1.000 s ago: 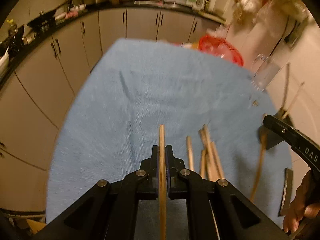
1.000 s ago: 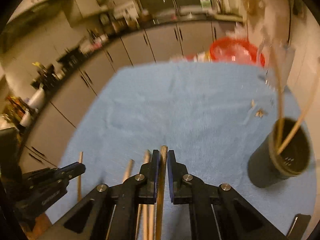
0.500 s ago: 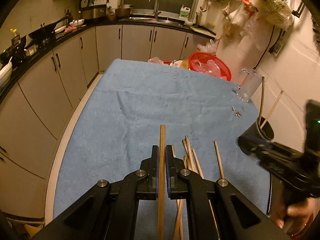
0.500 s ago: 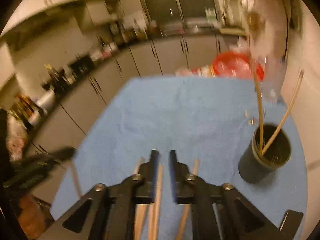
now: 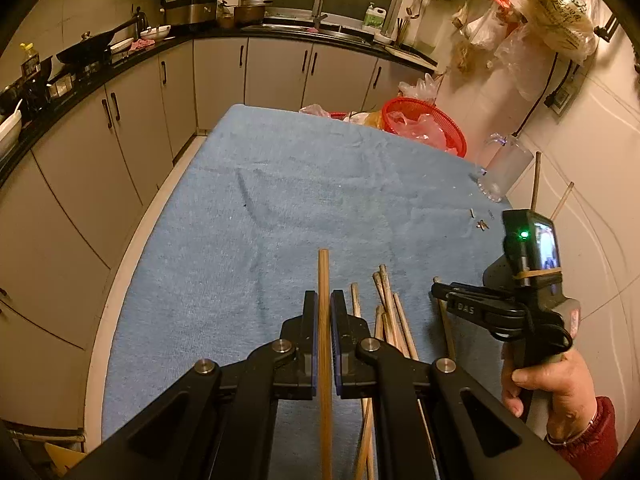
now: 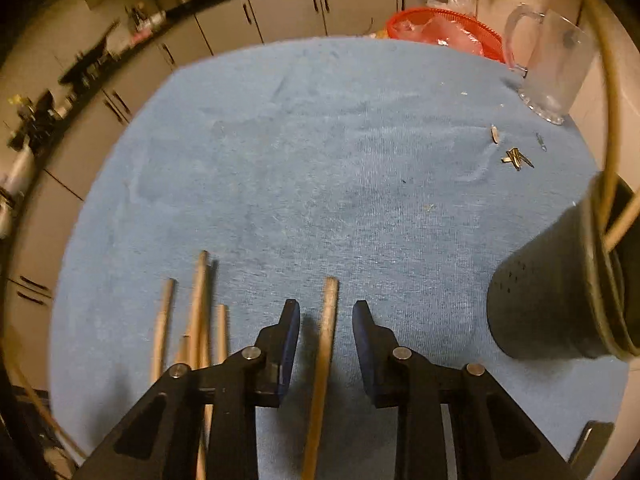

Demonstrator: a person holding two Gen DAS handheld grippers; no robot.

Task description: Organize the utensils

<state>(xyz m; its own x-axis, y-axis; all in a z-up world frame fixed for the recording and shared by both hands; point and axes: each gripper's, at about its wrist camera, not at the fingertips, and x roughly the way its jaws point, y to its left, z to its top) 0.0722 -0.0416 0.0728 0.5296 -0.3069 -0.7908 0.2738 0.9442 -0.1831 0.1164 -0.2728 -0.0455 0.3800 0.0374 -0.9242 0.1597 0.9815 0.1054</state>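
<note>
My left gripper [image 5: 324, 300] is shut on a wooden chopstick [image 5: 323, 268] that sticks out ahead of the jaws above the blue towel [image 5: 280, 220]. Several loose chopsticks [image 5: 386, 312] lie just right of it. My right gripper [image 6: 326, 310] hangs low over the towel with its jaws apart. One chopstick [image 6: 329, 344] lies between the pads, and neither pad touches it. The loose chopsticks [image 6: 198, 300] lie to its left. A black holder [image 6: 548, 300] with two chopsticks [image 6: 610, 160] in it stands at the right.
A glass mug [image 6: 556, 68] and a red basket [image 6: 444, 28] stand at the towel's far right corner. Small bits of debris [image 6: 516, 158] lie near the mug. A hand [image 5: 560, 384] in a red sleeve holds the right gripper. Kitchen cabinets run along the left and back.
The right gripper has opened and dropped toward the towel; the chopstick it pinched now lies loose between its jaws. The left gripper keeps its grip and has hardly moved.
</note>
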